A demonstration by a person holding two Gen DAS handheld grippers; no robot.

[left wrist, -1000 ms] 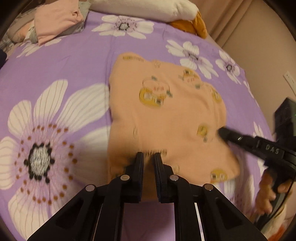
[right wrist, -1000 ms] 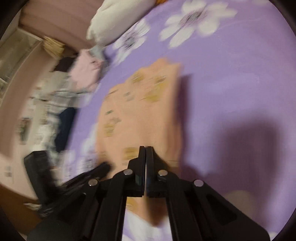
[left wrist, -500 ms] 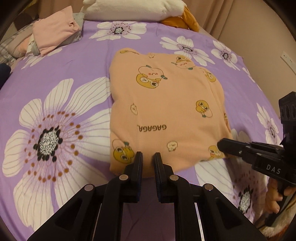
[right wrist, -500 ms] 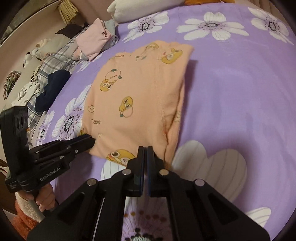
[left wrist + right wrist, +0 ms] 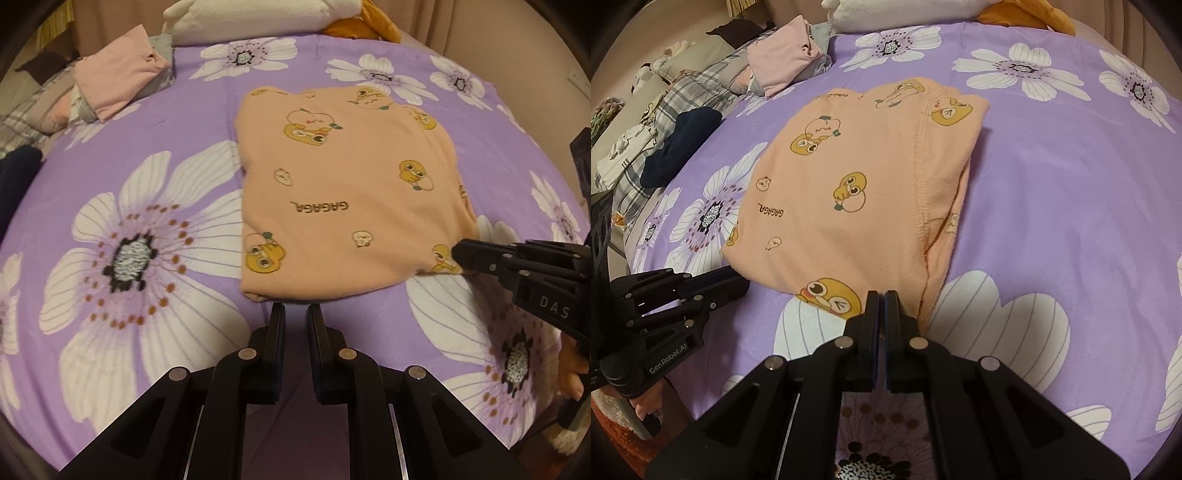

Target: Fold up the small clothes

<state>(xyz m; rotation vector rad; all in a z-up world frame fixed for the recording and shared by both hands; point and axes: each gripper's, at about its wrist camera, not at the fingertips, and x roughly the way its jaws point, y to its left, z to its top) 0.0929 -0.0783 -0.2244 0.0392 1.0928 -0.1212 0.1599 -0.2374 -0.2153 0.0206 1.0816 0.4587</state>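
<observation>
The orange garment (image 5: 347, 192) lies at centre frame in both wrist views, on the purple flowered bedspread (image 5: 207, 110). It is already folded into a compact rectangle: layered edges and a stitched hem show along its right side in the right wrist view (image 5: 923, 155). No sleeve or loose flap protrudes.

The left tongs (image 5: 295, 314) sit at lower centre of the left wrist view, just short of the garment's near edge. The jaws stand slightly apart with nothing between them.

The right tongs (image 5: 881, 299) sit at lower centre of the right wrist view, at the garment's near right corner. The jaws are fully closed. No cloth is visibly clamped; contact with the fabric edge cannot be confirmed.

A folded pink garment (image 5: 122, 74) lies in the upper left of the frame, beside other clothes.

Assessment: folding of this item appears complete or nearly so. What probably remains is a final half-fold or transfer to the pile in the upper left.
</observation>
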